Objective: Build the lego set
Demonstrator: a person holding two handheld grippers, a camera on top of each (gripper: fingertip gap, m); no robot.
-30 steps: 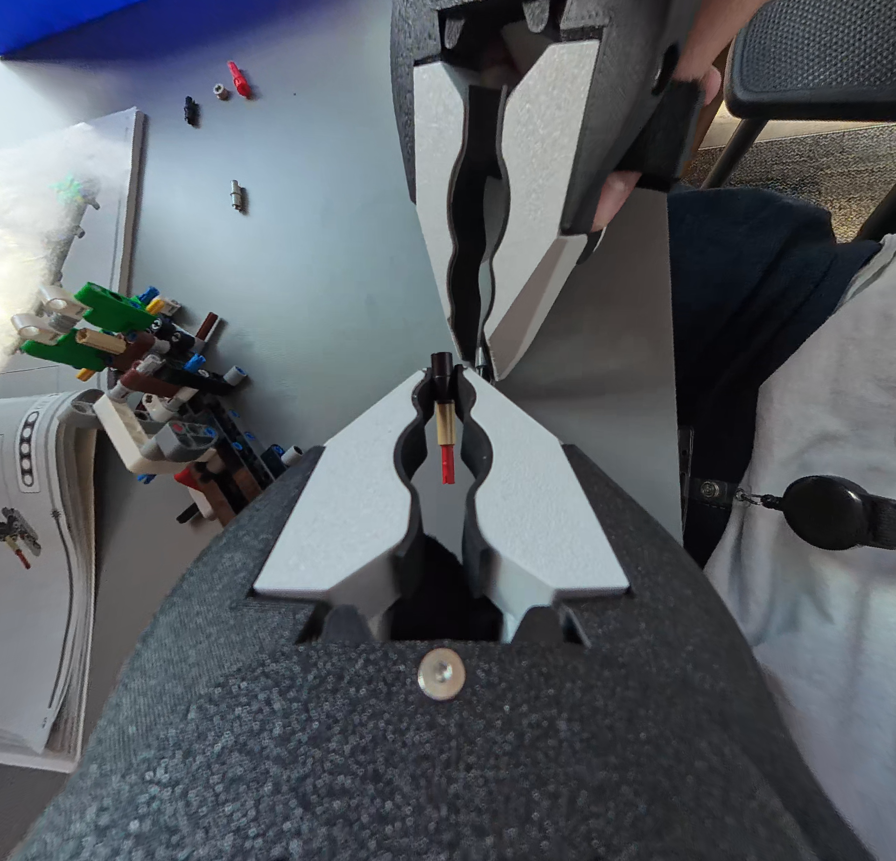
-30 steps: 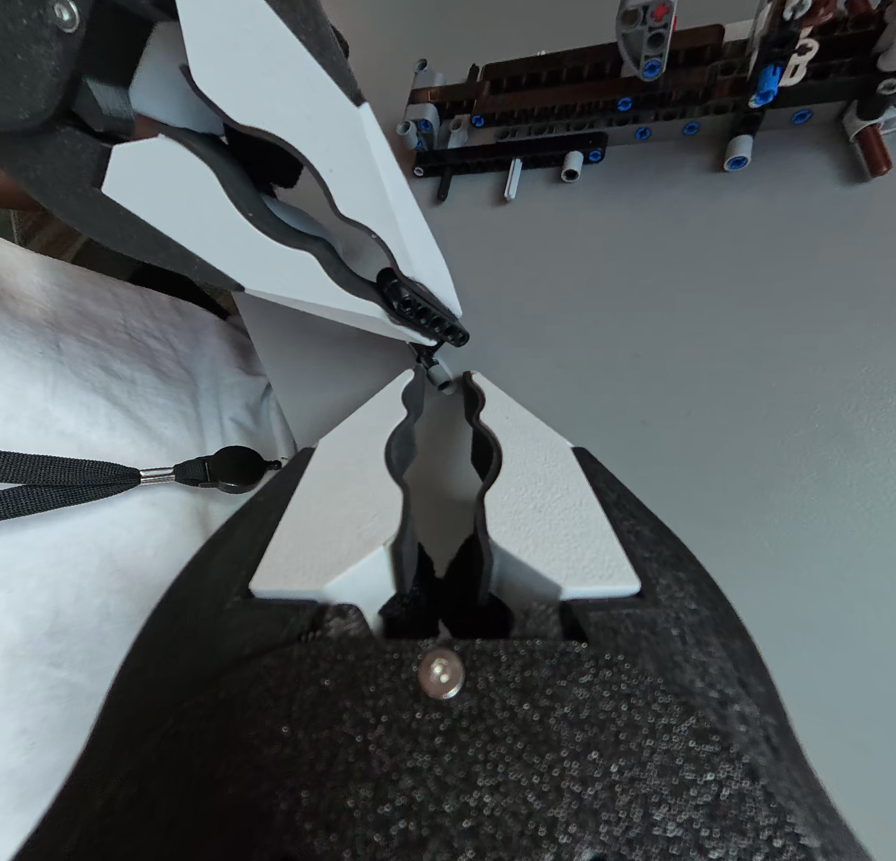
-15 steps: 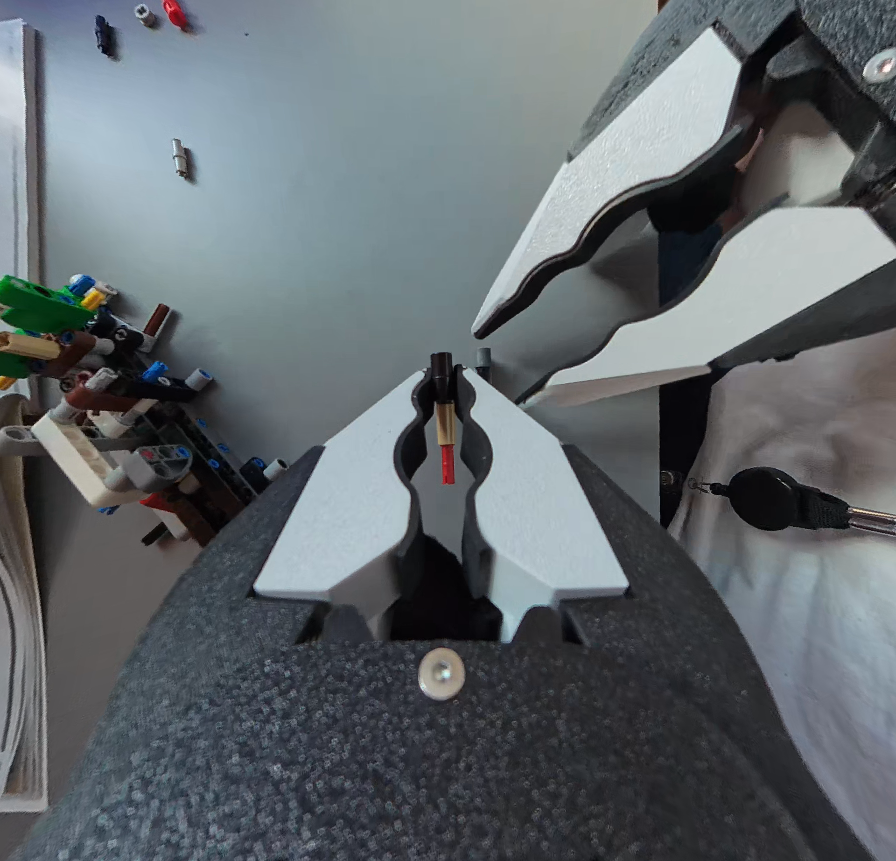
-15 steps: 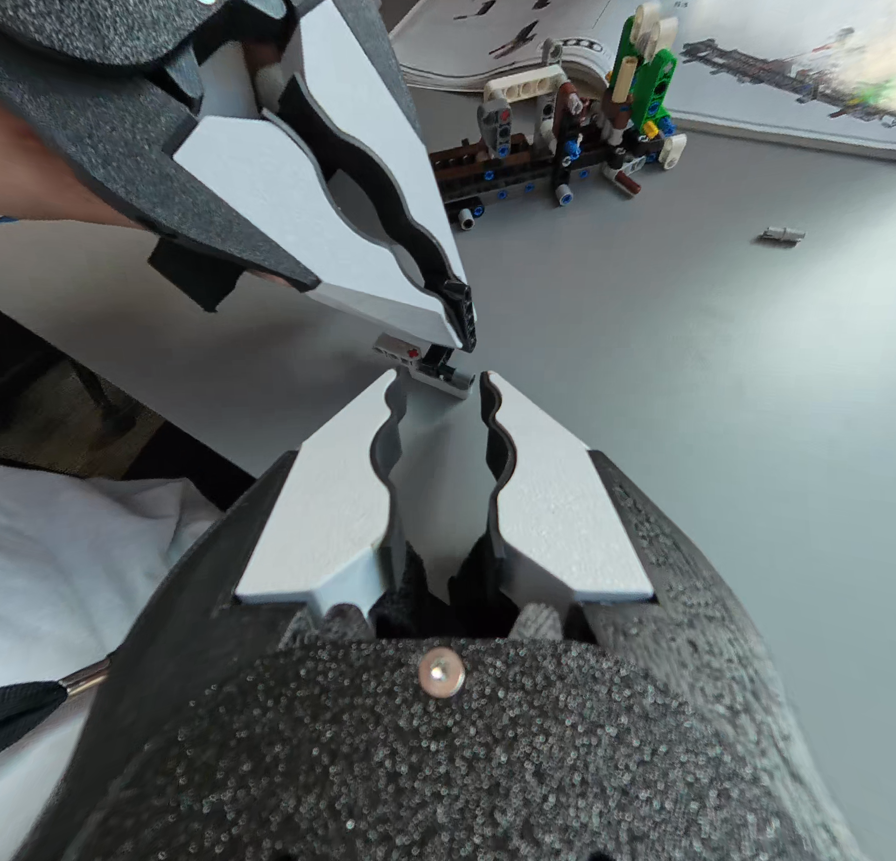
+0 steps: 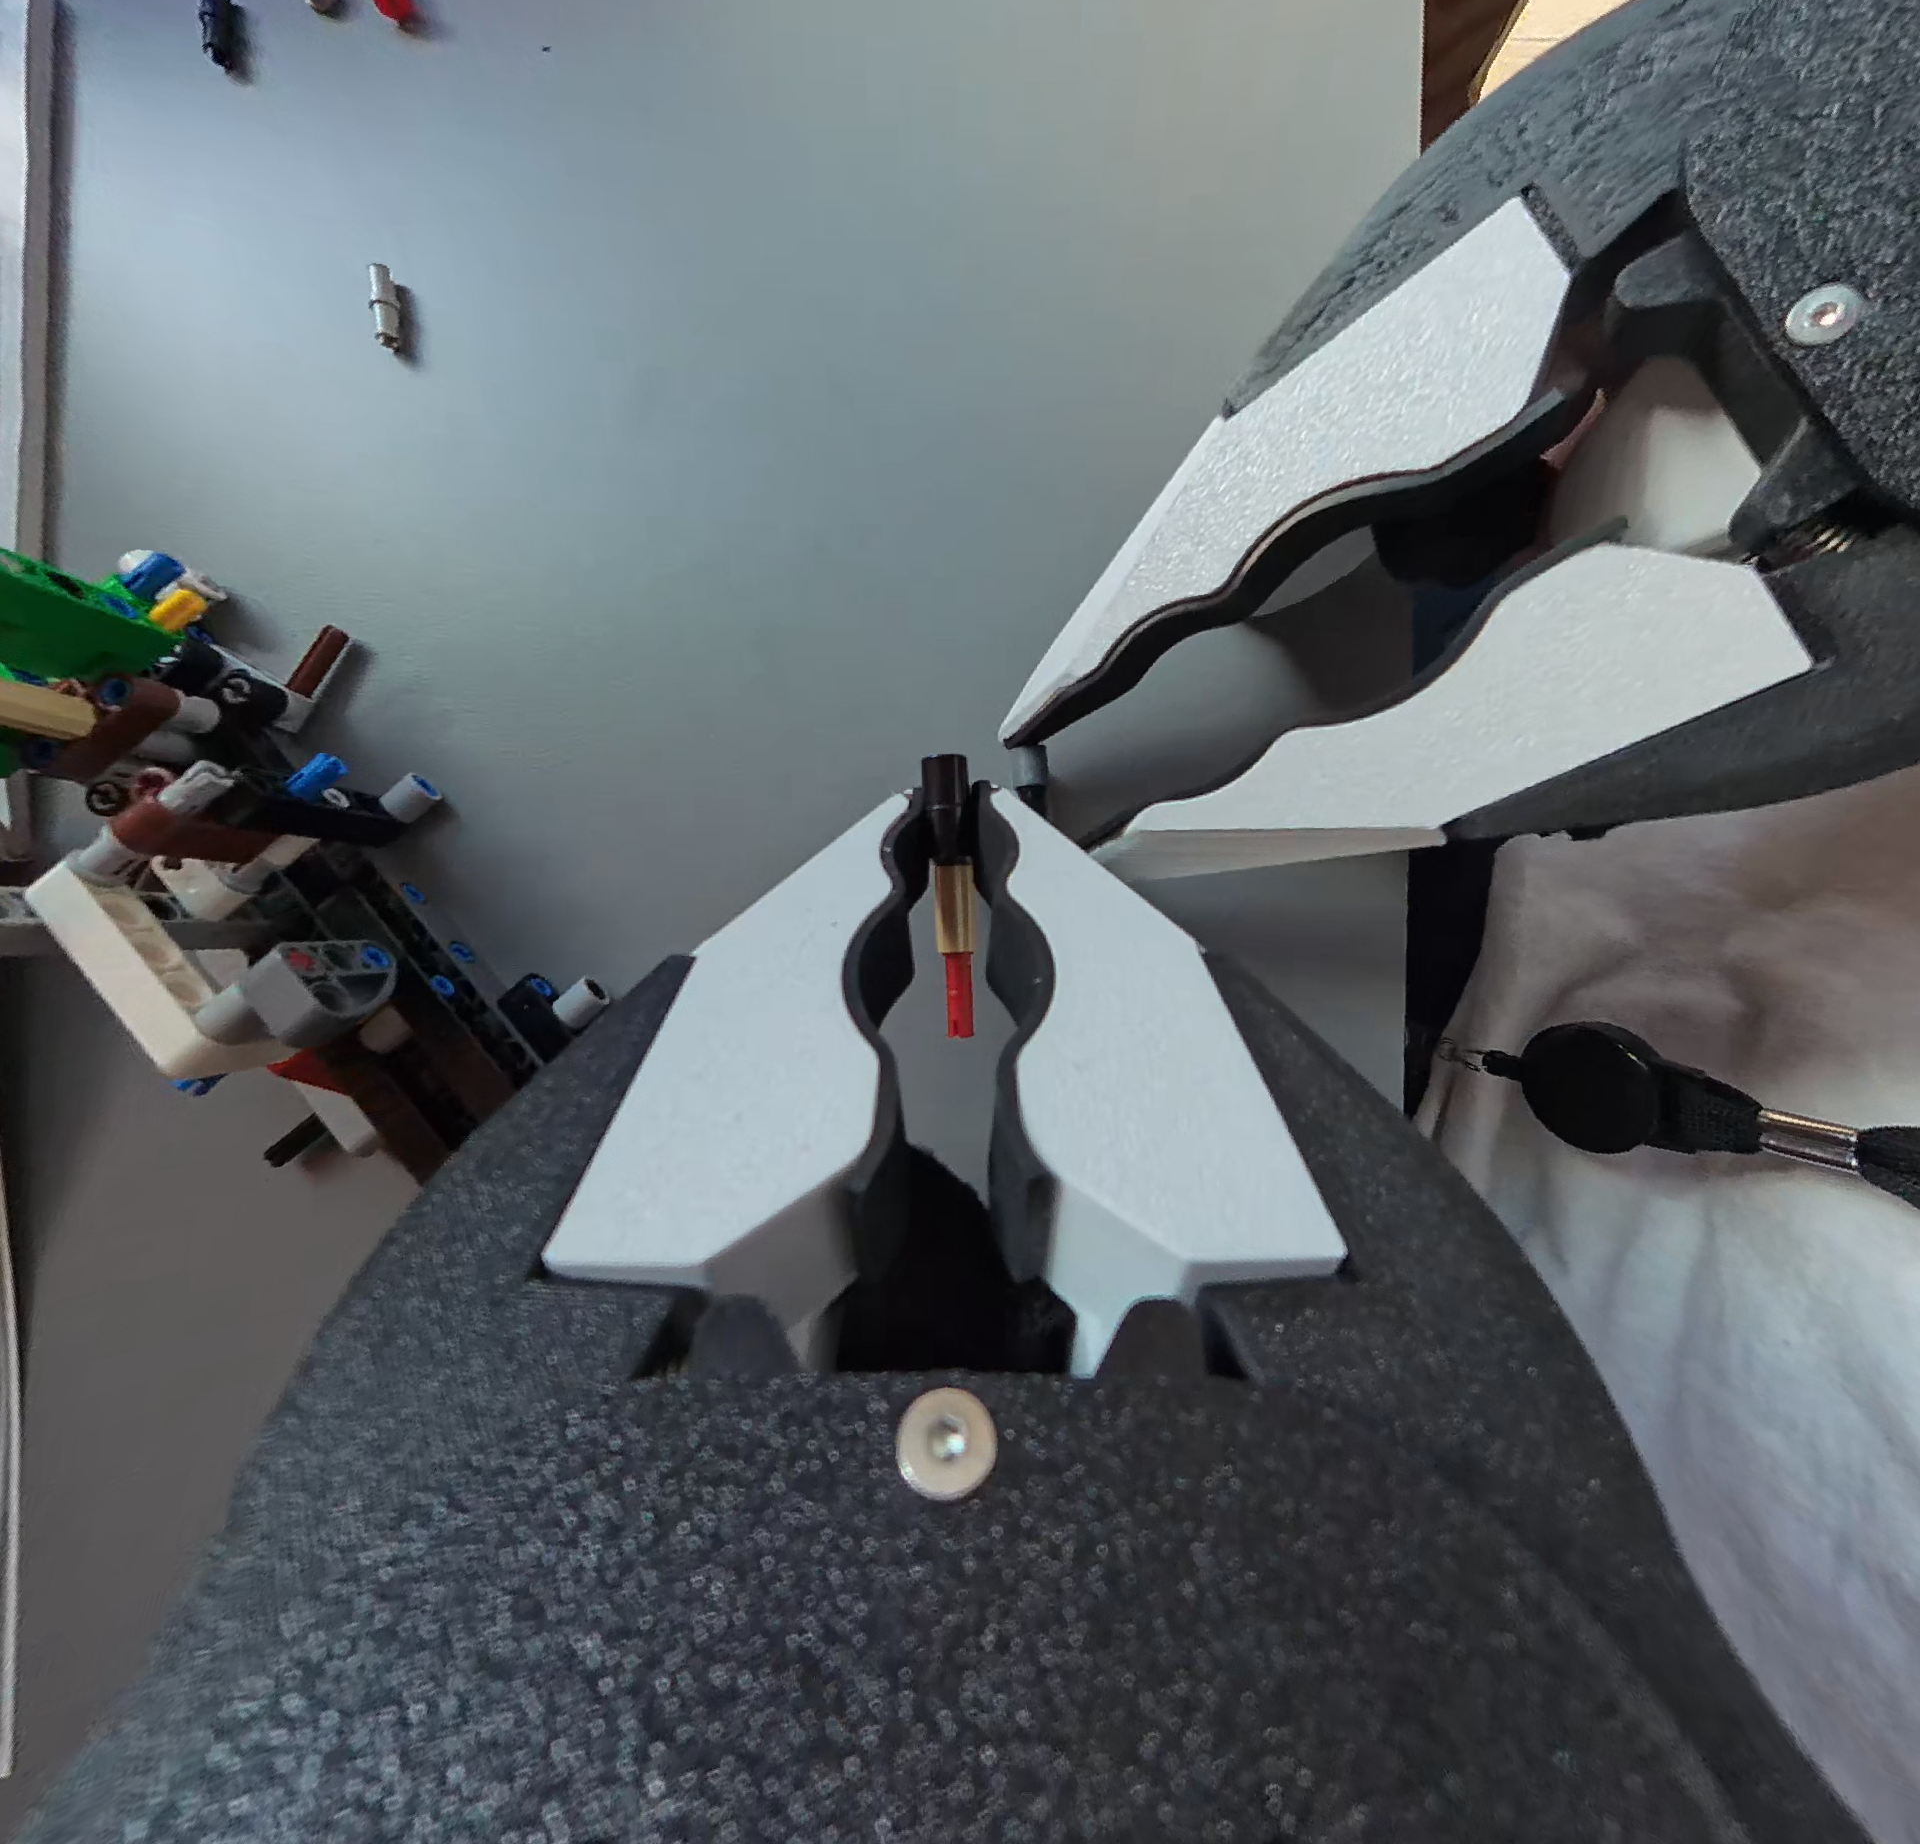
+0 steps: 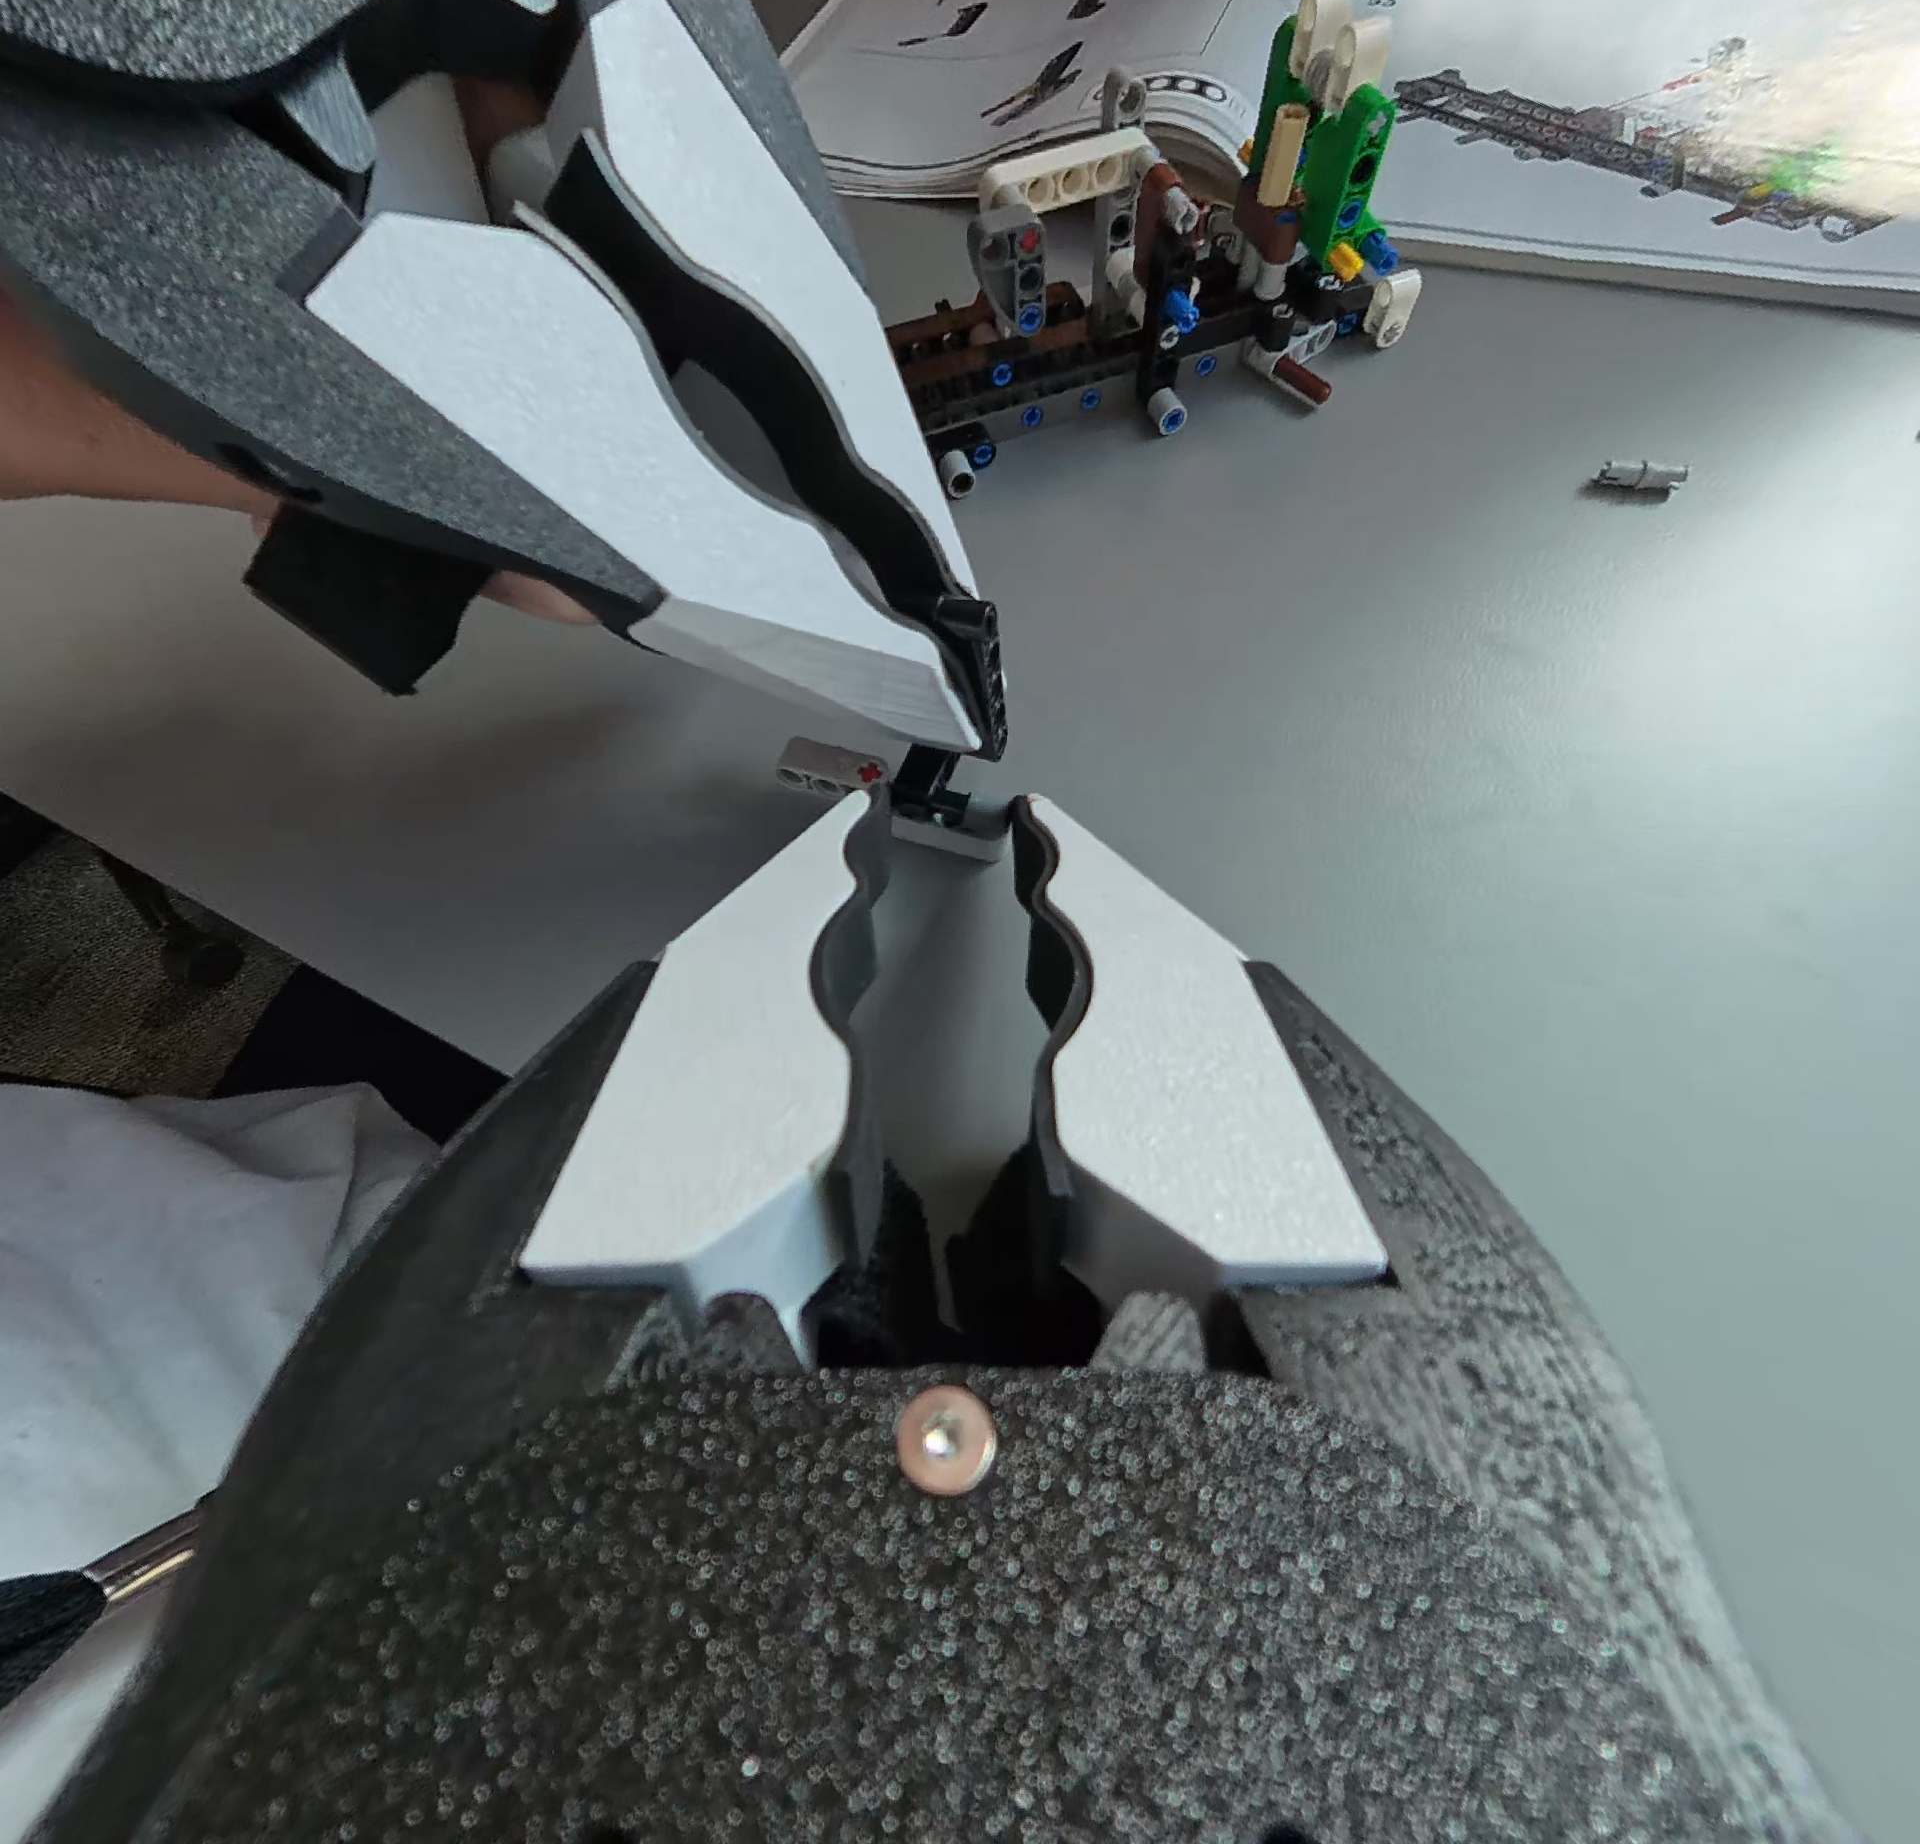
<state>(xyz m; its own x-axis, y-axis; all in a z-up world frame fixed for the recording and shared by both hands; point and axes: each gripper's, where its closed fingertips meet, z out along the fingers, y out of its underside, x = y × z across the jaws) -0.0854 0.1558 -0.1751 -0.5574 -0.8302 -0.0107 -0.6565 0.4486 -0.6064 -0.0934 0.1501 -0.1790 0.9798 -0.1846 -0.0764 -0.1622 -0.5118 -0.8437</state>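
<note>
The bench [image 6: 1507, 755] is plain grey and smooth, and I work near its front edge. My left gripper [image 5: 951, 807] has its fingers pressed tight on a little piece: a black beam [image 6: 977, 667] with a thin red axle [image 5: 958, 999] and a tan sleeve poking back between the fingers. My right gripper [image 6: 951, 823] has its fingers a bit apart, with a small grey block [image 6: 961, 830] between the tips. I cannot tell if they really squeeze it. The two sets of tips almost touch, and a small black link joins the two bits.

I think these bits are very light, hard and smooth, so they can slip or flip. The thin axle could bend or pop out if I push sideways. I would hold the beam by its flat sides and the block by its flat faces, and push straight.

Far past my right fingers stands the half-built model [image 6: 1174, 277], long and brown with green parts on top. Behind it lies an open instruction book [image 6: 1610, 80] with pictures and small page numbers. A loose grey pin [image 6: 1642, 477] lies off to the right. I see no brand name anywhere
</note>
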